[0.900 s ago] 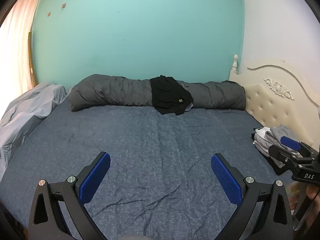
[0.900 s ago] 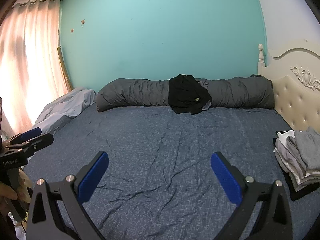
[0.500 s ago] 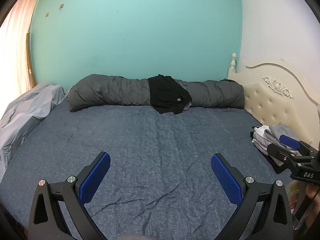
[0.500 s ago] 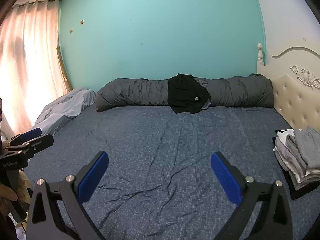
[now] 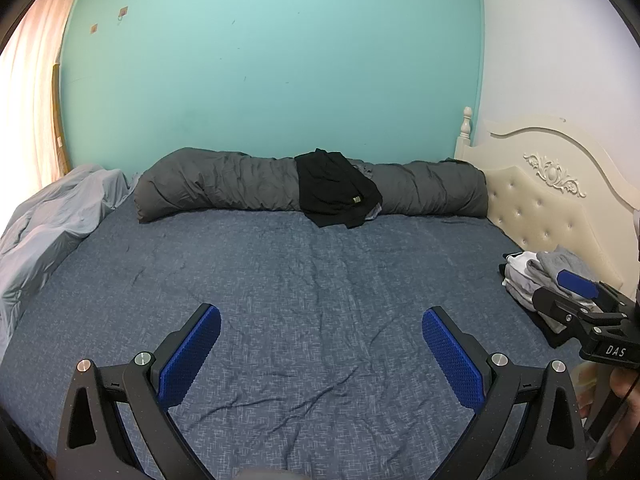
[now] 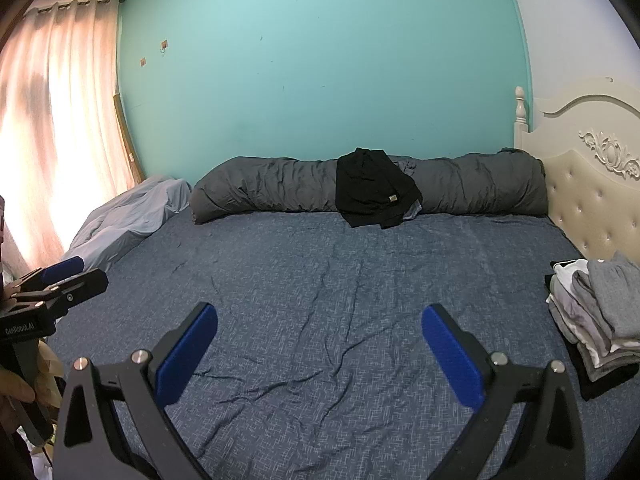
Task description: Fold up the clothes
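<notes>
A crumpled black garment [image 5: 334, 188] lies on the gray roll [image 5: 224, 184], top middle. Both the left gripper [image 5: 320, 344] and the right gripper [image 6: 318, 344] are wide apart, holding nothing.

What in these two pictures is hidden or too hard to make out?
- Black garment, both views: crumpled on the grey rolled duvet; its type is unclear, its small tag too tiny to read.
- Folded pile: the left view has the right gripper's fingers in front of it; the right view shows layers, but no exact count.
- Grey cloth under the garment: mostly covered.
</notes>
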A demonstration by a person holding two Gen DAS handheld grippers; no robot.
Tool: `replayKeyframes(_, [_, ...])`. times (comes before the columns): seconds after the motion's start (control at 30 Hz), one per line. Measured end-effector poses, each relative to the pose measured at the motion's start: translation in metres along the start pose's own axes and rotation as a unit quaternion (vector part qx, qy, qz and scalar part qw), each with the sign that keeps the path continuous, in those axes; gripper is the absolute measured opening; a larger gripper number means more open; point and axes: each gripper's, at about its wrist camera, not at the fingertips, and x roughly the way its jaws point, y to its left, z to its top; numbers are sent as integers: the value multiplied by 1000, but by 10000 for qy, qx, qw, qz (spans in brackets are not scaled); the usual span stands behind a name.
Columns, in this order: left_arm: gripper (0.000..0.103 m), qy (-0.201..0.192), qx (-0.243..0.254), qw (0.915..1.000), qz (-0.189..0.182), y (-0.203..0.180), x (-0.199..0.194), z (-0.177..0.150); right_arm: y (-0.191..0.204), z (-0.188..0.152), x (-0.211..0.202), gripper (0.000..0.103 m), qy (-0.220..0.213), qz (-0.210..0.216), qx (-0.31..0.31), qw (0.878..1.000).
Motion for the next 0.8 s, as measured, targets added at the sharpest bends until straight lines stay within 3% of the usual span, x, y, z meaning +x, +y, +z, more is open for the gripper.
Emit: replayKeyframes(0.8, [103, 41, -48, 10000, -35, -3, 0, 2, 1, 5, -3, 103, -62, 55, -7, 10000])
